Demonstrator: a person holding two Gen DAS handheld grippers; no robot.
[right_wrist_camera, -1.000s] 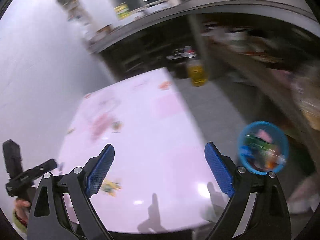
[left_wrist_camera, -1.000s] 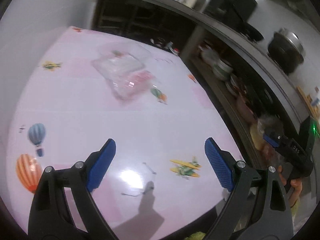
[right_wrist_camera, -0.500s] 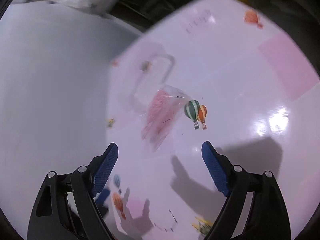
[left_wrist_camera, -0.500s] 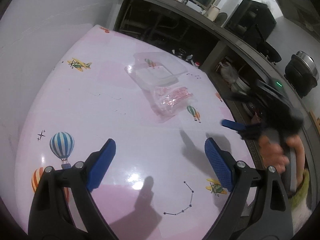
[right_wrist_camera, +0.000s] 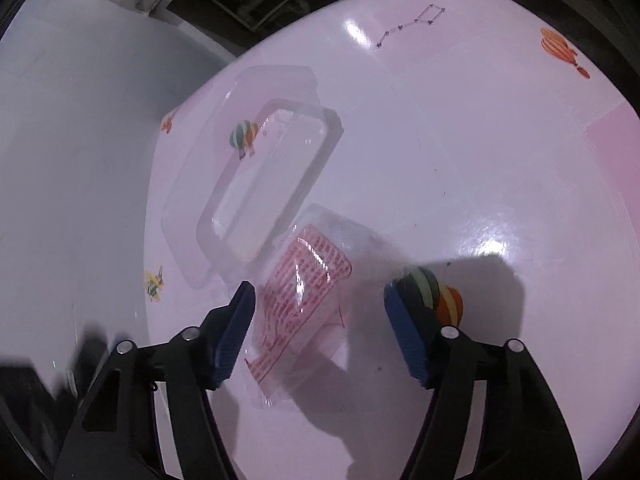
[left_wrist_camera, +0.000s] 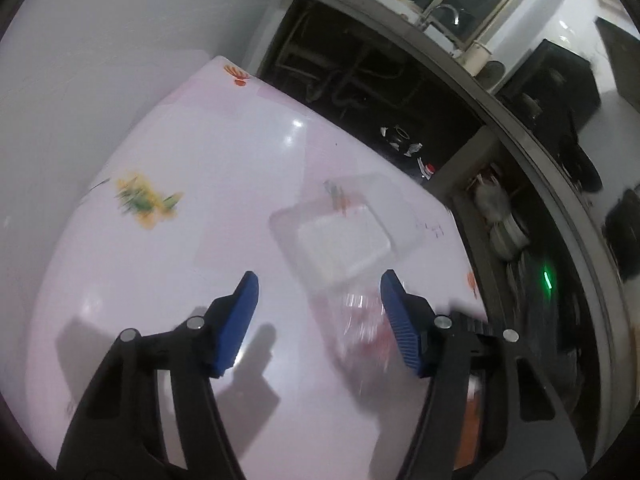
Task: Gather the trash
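Note:
A clear plastic clamshell box (left_wrist_camera: 340,240) lies open on the pink table (left_wrist_camera: 192,208). A clear bag with red print (left_wrist_camera: 360,332) lies just in front of it. My left gripper (left_wrist_camera: 320,292) hovers over the near edge of both, its jaws closing with no pad pressing on either. In the right wrist view the red-printed bag (right_wrist_camera: 304,300) lies between the blue fingers of my right gripper (right_wrist_camera: 320,304). That gripper's jaws are closing too, and the pads stand clear of the bag. The clamshell box (right_wrist_camera: 260,184) sits just beyond it.
A grey wall (left_wrist_camera: 100,60) borders the table on the left. Dark shelving under a counter (left_wrist_camera: 360,64) stands behind the table, with bowls and pots on shelves (left_wrist_camera: 508,232) to the right. The tablecloth (right_wrist_camera: 480,160) carries balloon and aeroplane prints.
Both grippers have moved in over the clamshell box and the bag, and their jaws stand narrower. The right gripper swung from facing the floor and a blue bin down onto the table.

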